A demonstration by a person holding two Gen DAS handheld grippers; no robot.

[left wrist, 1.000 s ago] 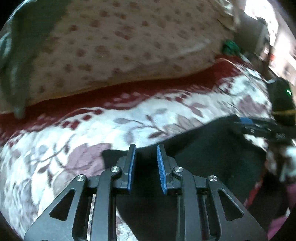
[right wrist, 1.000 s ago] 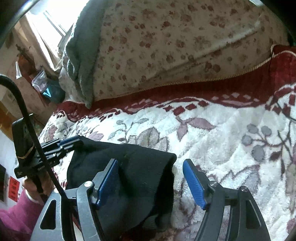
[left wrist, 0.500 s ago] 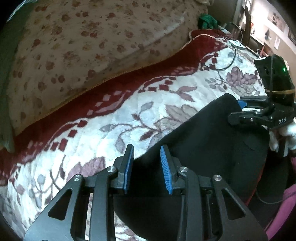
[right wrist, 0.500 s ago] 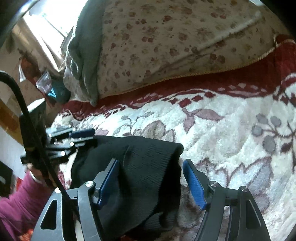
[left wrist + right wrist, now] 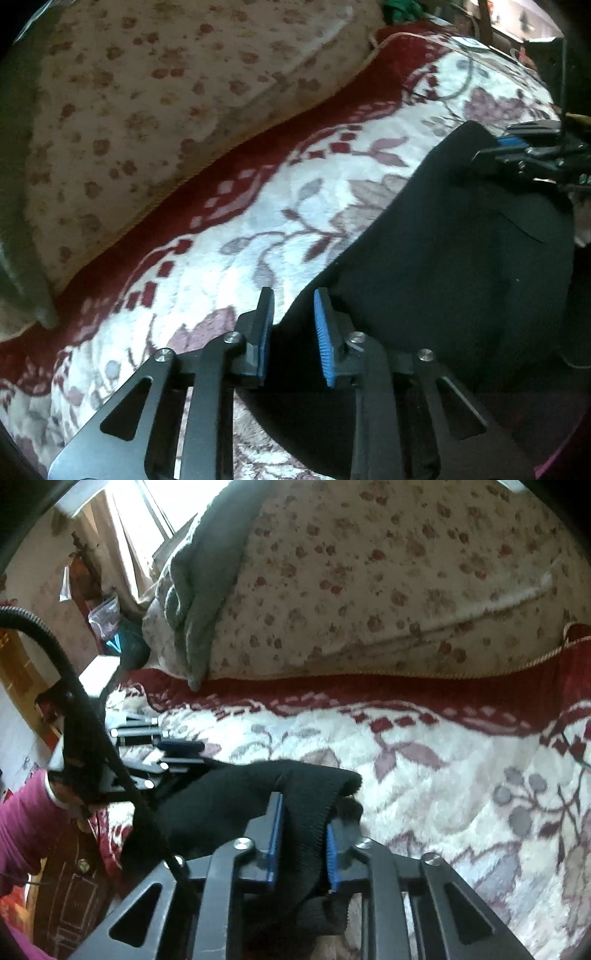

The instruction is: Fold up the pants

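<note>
The black pants (image 5: pixel 454 251) lie on the flowered white and red blanket (image 5: pixel 229 236) on the bed. My left gripper (image 5: pixel 291 314) is shut on a corner of the pants, with dark cloth between its blue pads. My right gripper (image 5: pixel 303 823) is shut on a thick ribbed edge of the pants (image 5: pixel 258 794) and holds it off the blanket. The right gripper also shows in the left wrist view (image 5: pixel 517 151) at the far corner of the cloth. The left gripper shows in the right wrist view (image 5: pixel 162 753) at the left.
A large spotted cream quilt (image 5: pixel 388 576) is piled along the back of the bed, with a grey-green blanket (image 5: pixel 207 579) draped on it. A black cable (image 5: pixel 85 709) hangs at the left. A window (image 5: pixel 155 509) and clutter stand beyond the bed's left end.
My right gripper has closed from wide open onto the ribbed edge of the pants. My left gripper has stayed shut on its corner and swung its view to the right.
</note>
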